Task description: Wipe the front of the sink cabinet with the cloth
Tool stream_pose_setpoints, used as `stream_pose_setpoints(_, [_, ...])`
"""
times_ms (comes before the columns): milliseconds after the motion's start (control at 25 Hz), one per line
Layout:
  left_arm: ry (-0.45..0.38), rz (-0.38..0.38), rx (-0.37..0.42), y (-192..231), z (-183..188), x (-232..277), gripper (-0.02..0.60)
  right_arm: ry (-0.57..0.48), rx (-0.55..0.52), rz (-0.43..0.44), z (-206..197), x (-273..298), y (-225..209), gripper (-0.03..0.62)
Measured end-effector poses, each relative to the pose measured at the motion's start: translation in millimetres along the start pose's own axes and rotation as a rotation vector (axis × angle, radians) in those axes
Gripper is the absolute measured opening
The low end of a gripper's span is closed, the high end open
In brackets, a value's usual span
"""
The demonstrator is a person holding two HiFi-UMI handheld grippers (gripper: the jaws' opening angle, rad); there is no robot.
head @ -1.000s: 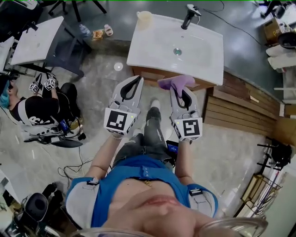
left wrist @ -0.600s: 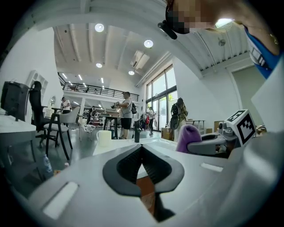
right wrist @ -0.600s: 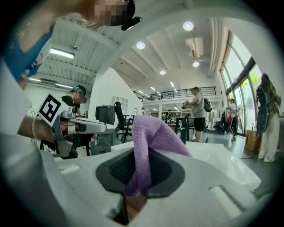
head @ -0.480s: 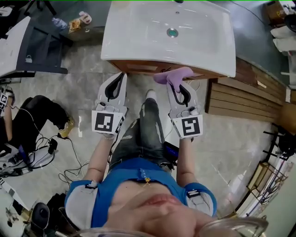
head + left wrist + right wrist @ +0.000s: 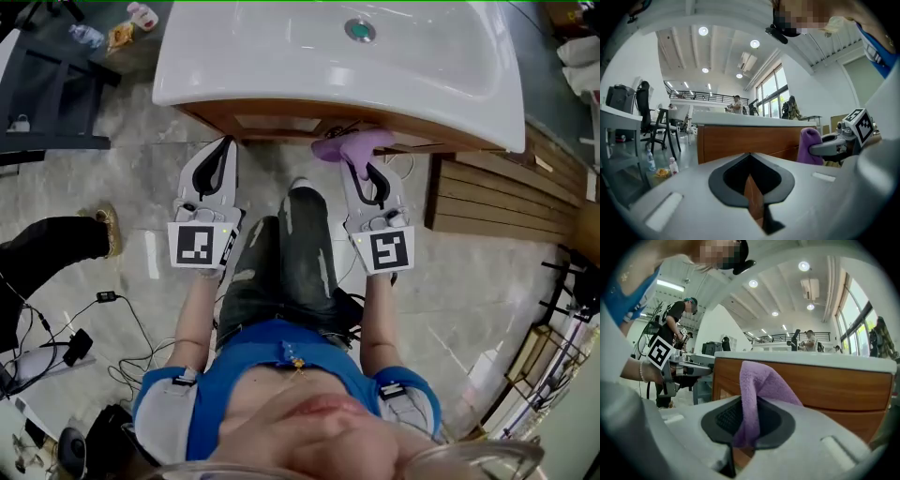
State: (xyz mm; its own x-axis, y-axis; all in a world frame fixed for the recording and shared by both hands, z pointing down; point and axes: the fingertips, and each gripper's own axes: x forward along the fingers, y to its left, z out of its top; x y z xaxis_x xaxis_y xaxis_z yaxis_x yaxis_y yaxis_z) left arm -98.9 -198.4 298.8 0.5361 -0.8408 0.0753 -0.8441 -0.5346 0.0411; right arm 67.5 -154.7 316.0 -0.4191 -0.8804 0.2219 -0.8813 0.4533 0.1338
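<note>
Holding the purple cloth point(image 5: 351, 143) tight in my right claw point(image 5: 363, 163), top middle of the frame, right by the wood cabinet front point(image 5: 272, 123). My left claw point(image 5: 223, 145) is closed on nothing. I should press flat and slide sideways, slowly.

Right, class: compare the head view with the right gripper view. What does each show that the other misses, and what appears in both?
Only the head view: the glossy white sink top with its round metal drain, seen from above, and the person's grey jeans. Only the right gripper view: the round ceiling lights overhead. Both: the purple fleecy cloth pinched in the right gripper, the brown wooden cabinet front just ahead of it, and the left gripper alongside.
</note>
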Motion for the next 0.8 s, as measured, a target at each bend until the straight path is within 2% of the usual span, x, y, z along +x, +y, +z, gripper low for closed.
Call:
stream_pose_setpoints(120, [-0.045, -0.001, 0.0, 4, -18, -6, -0.002, -0.046, 0.027, 0.001, -22, 5, -3, 0.058])
stream_pose_setpoints(320, [-0.16, -0.031, 0.028, 0, -61, -19, -0.002, -0.185, -0.017, 0.001, -45, 5, -7, 0.058])
stream_pose_setpoints(400, [-0.2, -0.046, 0.031, -4, -74, -30, -0.002, -0.248, 0.047, 0.019, -49, 2, -9, 0.058])
stream_pose_setpoints(520, [-0.244, -0.058, 0.029, -8, -75, -59, -0.002, -0.307, 0.159, 0.035, -46, -5, -14, 0.058])
stream_pose_setpoints(600, [-0.263, -0.061, 0.027, -9, -69, -77, -0.002, -0.298, 0.153, 0.035, -41, -5, -18, 0.058])
stream_pose_setpoints(800, [-0.311, -0.068, 0.067, -8, -43, -106, 0.0, -0.216, 0.06, 0.056, -40, 4, -9, 0.057])
